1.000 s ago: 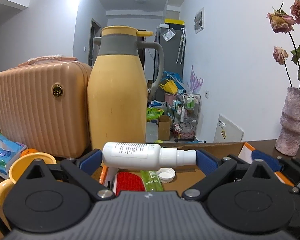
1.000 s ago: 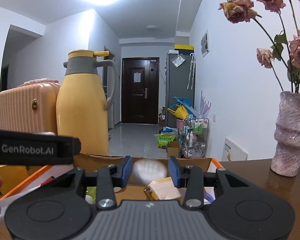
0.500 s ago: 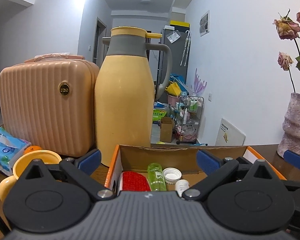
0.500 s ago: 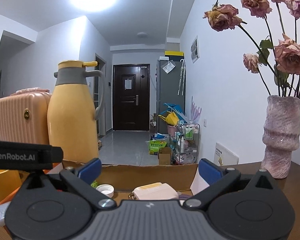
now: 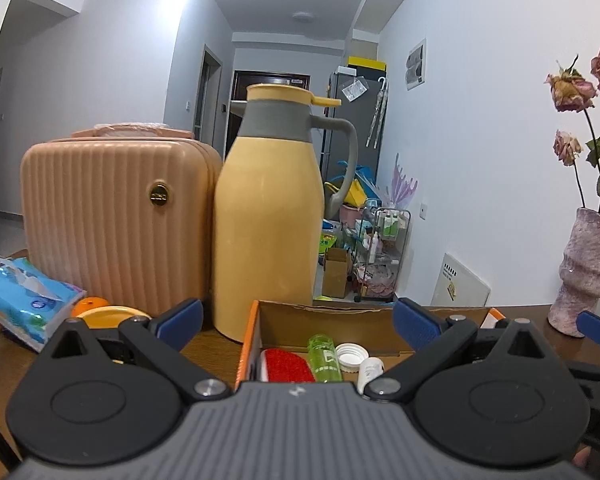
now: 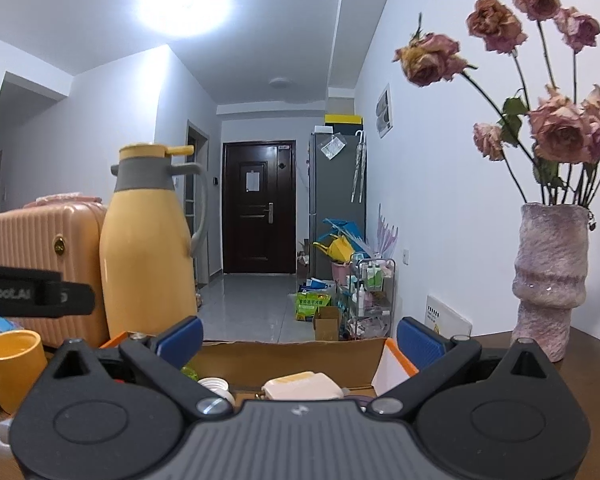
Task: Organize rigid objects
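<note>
Cardboard box (image 5: 332, 314) already holds green bottle (image 5: 323, 356), white cap (image 5: 350, 355), red brush (image 5: 287, 365); left gripper (image 5: 296, 320) and right gripper (image 6: 298, 338) both wide, empty above it, likely between pickups.

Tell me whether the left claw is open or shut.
Open. The left claw has its blue pads spread wide with nothing between them, above the cardboard box; the green bottle lies inside the box.
</note>
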A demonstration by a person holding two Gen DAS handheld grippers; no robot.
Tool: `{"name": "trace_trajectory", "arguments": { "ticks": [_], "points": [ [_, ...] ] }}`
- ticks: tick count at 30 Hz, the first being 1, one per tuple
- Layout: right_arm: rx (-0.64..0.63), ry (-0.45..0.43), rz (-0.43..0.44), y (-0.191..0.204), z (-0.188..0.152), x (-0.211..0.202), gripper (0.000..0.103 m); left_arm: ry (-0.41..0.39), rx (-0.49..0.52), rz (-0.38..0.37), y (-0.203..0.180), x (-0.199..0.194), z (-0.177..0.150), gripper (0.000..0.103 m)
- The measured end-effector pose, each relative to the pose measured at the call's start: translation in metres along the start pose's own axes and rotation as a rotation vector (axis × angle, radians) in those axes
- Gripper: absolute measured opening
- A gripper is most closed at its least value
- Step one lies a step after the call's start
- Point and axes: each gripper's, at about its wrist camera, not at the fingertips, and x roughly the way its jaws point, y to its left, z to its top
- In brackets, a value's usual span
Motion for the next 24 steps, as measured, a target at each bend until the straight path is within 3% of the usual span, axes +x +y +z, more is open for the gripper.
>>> {"name": "trace_trajectory", "arguments": {
  "ticks": [15, 24],
  "points": [
    [0.056, -0.039, -0.012, -0.024, 0.000, -0.091, 0.103, -0.024, 0.053, 0.020, 0.019, -0.092, -0.020, 0.103],
    [0.037, -0.035, 0.001, -0.023, 0.002, -0.164, 0.103, -0.041, 0.084, 0.002, 0.022, -0.170, -0.031, 0.103]
  ]
}}
